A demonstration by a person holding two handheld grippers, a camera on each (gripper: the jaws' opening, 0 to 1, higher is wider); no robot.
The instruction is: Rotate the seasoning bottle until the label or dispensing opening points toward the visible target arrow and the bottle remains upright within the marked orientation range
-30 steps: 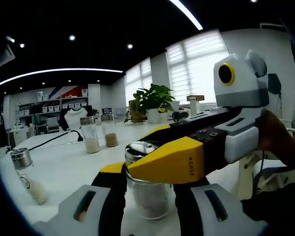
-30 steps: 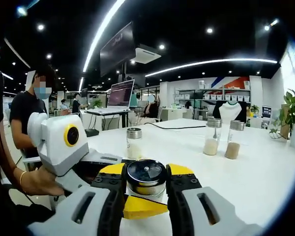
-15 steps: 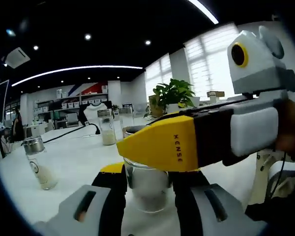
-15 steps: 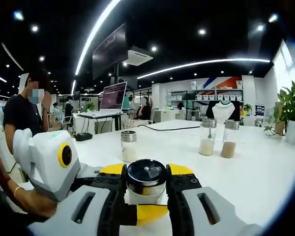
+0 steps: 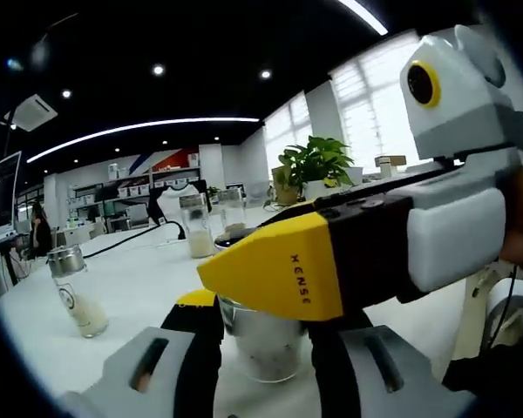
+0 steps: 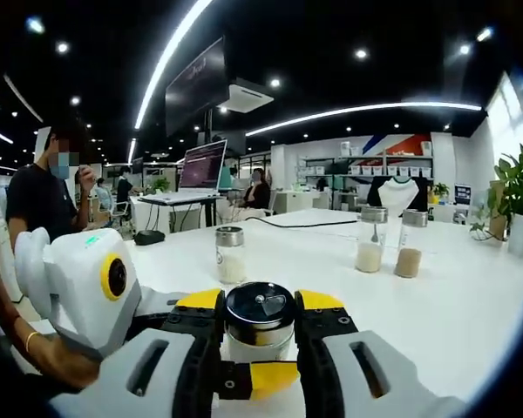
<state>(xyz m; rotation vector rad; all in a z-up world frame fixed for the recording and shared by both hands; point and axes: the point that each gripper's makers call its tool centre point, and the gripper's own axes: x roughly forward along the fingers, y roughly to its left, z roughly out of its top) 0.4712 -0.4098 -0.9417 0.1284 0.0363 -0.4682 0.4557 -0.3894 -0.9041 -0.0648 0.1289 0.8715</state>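
Your seasoning bottle (image 6: 260, 320) stands upright on the white table (image 6: 453, 305), a clear glass jar with pale granules inside and a shiny dark metal cap whose top carries a small flap-shaped dispensing opening, seen from above in the right gripper view. Your right gripper (image 6: 260, 348) has its black jaws pressed against either side of the cap, pinching the bottle at the top. In the left gripper view the same bottle (image 5: 263, 340) shows its glass body low between your left gripper (image 5: 263, 361) jaws, which close on the glass from both sides, while the right gripper's yellow-tipped body crosses over the cap from the right. Farther out on the table, a second small shaker (image 6: 231, 254) with a metal lid and a pale fill stands alone, well apart from yours. Beyond it, two taller jars (image 6: 389, 242) stand just beside each other, one with pale contents, one with brown. A potted plant (image 5: 314, 165) sits near the window, and a person (image 6: 48, 196) in a dark shirt stands past the table's edge.
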